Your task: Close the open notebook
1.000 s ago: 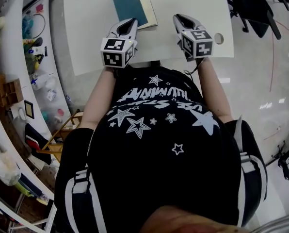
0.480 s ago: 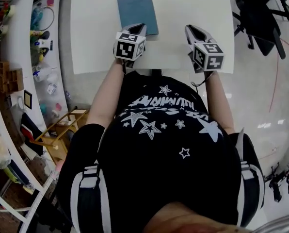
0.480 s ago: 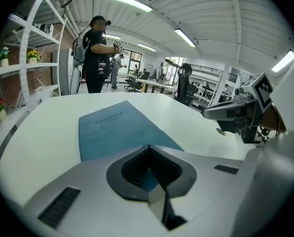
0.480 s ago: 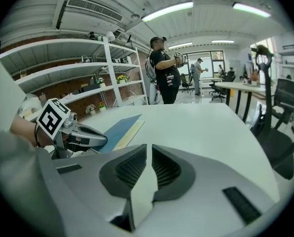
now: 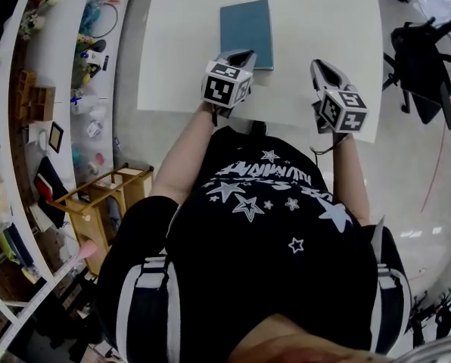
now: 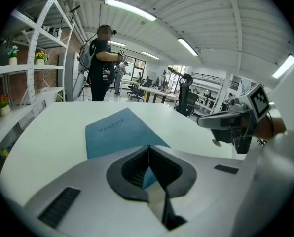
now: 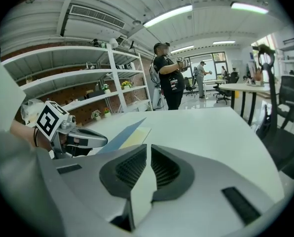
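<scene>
The flat teal-covered notebook (image 6: 118, 131) on the white table carries the one legible word: "Notebook", printed faintly in a darker tone near the far left of its cover, as the left gripper view shows. In the head view the same cover is too small to read. The person's black star-printed T-shirt (image 5: 267, 203) bears a line of white lettering across the chest that cannot be made out. The white cube with black square code markers (image 5: 225, 86) on the left gripper (image 5: 244, 54) and its twin (image 5: 344, 110) on the right gripper (image 5: 319, 66) show patterns only, no letters or numbers.
</scene>
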Demonstrator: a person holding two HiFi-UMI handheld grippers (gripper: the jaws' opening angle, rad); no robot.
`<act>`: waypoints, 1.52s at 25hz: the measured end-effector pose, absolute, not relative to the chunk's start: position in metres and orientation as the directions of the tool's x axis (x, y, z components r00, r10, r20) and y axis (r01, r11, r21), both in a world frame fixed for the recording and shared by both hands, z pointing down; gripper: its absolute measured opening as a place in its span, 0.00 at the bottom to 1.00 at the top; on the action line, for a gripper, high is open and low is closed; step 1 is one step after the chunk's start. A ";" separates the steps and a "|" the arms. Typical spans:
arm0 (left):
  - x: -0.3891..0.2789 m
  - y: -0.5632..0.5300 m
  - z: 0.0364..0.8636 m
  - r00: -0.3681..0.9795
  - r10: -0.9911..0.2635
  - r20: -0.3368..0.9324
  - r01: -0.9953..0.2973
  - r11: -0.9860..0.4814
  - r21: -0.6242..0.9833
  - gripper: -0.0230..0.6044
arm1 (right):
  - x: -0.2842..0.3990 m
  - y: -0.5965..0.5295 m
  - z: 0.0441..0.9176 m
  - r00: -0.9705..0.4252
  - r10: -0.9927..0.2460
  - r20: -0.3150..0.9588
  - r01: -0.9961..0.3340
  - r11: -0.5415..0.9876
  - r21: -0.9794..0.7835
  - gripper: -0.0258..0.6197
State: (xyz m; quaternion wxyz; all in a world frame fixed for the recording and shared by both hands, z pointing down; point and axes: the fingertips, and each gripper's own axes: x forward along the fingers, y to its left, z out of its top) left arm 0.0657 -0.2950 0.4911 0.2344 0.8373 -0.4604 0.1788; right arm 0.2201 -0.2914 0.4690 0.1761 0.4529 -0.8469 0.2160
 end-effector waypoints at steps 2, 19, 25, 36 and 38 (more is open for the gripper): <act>0.061 -0.285 0.477 0.520 -0.704 0.484 -0.853 -0.461 0.245 0.06 | 0.213 -0.287 0.469 -0.538 -0.687 0.489 -0.838 0.500 -0.219 0.07; -0.023 -0.148 0.425 0.518 -0.775 0.363 -0.851 -0.424 0.308 0.06 | 0.125 -0.164 0.448 -0.580 -0.650 0.491 -0.806 0.546 -0.230 0.07; -0.038 -0.098 0.423 0.534 -0.777 0.334 -0.838 -0.431 0.336 0.06 | 0.110 -0.114 0.443 -0.574 -0.674 0.465 -0.815 0.525 -0.246 0.07; -0.041 -0.047 0.422 0.559 -0.777 0.287 -0.809 -0.437 0.393 0.06 | 0.113 -0.053 0.444 -0.537 -0.694 0.480 -0.839 0.499 -0.216 0.07; -0.038 -0.042 0.420 0.550 -0.785 0.285 -0.815 -0.429 0.390 0.06 | 0.115 -0.051 0.442 -0.544 -0.691 0.476 -0.833 0.512 -0.209 0.07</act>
